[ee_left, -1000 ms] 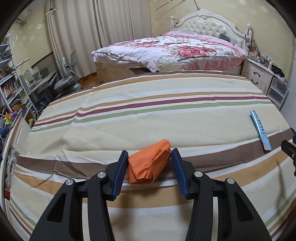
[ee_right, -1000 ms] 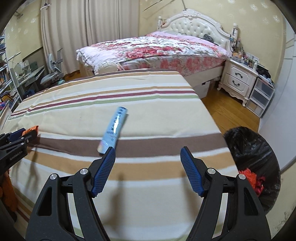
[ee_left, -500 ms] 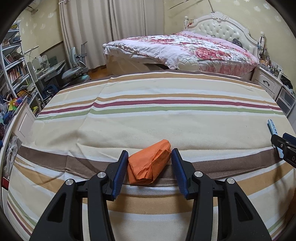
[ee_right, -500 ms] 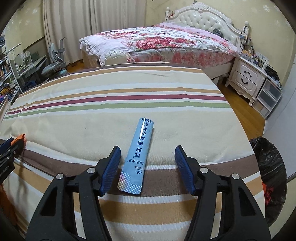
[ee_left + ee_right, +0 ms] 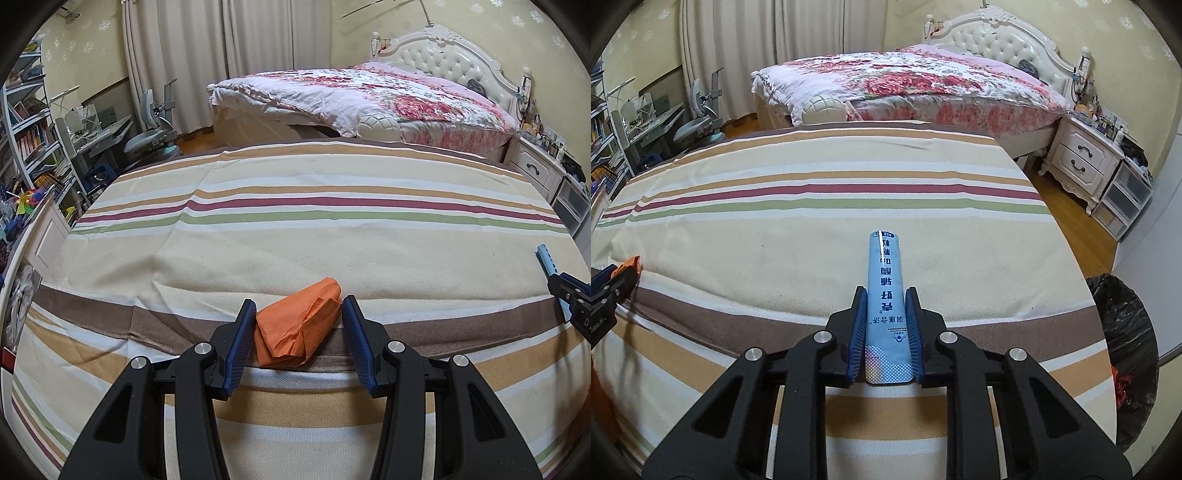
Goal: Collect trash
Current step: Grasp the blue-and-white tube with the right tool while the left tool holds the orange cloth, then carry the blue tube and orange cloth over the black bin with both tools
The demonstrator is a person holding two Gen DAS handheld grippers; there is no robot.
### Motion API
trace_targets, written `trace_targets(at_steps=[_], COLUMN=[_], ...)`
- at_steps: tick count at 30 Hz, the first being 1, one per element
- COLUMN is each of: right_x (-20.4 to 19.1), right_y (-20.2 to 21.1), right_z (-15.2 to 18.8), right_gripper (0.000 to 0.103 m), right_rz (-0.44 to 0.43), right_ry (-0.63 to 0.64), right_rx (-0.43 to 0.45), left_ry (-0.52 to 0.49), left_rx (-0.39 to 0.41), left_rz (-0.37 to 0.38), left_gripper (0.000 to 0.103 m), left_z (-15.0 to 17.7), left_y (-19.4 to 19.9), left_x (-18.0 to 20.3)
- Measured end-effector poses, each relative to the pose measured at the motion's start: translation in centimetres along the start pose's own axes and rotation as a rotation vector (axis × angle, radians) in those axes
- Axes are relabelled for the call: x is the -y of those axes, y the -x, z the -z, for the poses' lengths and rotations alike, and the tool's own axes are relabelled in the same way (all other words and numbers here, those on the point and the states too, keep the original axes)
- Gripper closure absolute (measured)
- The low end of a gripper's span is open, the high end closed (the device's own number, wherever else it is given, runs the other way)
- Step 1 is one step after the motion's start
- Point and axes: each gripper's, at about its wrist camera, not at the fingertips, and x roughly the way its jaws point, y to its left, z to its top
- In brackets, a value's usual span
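Right gripper (image 5: 885, 330) has just closed, our pads pinching the blue sachet (image 5: 884, 295) near the striped bed's (image 5: 812, 236) front edge; left gripper (image 5: 298, 338) clamps the orange wad (image 5: 298, 328); bin bag (image 5: 1123, 350) beyond the right edge; slick foil could slip mid-carry.

The black trash bag (image 5: 1123, 354) is cut off at the frame's right edge, its red contents (image 5: 1120, 380) unidentifiable.
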Motion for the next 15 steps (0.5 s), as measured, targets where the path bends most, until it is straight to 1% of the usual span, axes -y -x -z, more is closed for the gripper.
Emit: trace_targets(at_steps=[8, 15], right_x=[0.3, 0.9], right_y=[1.1, 2.9], right_z=[1.1, 2.5], right_gripper=[0.082, 0.082], right_rz=[-0.017, -0.024], right_ry=[-0.005, -0.009], right_rx=[0.003, 0.015], left_ry=[-0.002, -0.018], left_rx=[0.008, 0.005], left_rz=[0.010, 0.051], left_gripper=[0.055, 0.055], left_z=[0.2, 0.8], left_y=[0.6, 1.3], left_x=[0.1, 1.9])
